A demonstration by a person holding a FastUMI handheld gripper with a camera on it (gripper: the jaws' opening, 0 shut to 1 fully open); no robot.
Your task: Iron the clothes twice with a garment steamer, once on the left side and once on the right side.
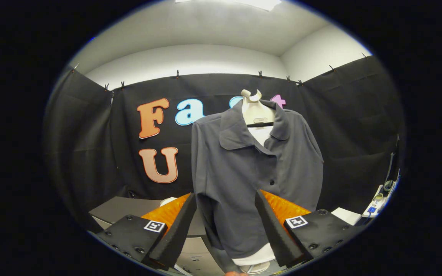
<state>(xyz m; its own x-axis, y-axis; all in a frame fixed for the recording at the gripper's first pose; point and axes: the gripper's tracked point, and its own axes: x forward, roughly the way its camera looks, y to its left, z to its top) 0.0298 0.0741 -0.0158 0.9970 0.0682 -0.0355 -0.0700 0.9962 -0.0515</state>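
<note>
A dark grey button-up shirt (244, 168) hangs on a pale mannequin-style hanger (257, 111) in front of the black booth wall, over a white undershirt (260, 134) that also shows below the hem. My gripper (225, 199) stands open, its two fingers spread apart with nothing between them. The shirt's lower front lies just beyond the fingers, seen through the gap between them. A small white rounded object (168, 200) peeks out behind the left finger; I cannot tell what it is.
A grey table or cabinet (123, 209) stands low behind the left finger. Beyond the right finger lie a white power strip with cables (378, 201) and a white sheet (345, 215). The hanger's round base (255, 267) sits below the shirt.
</note>
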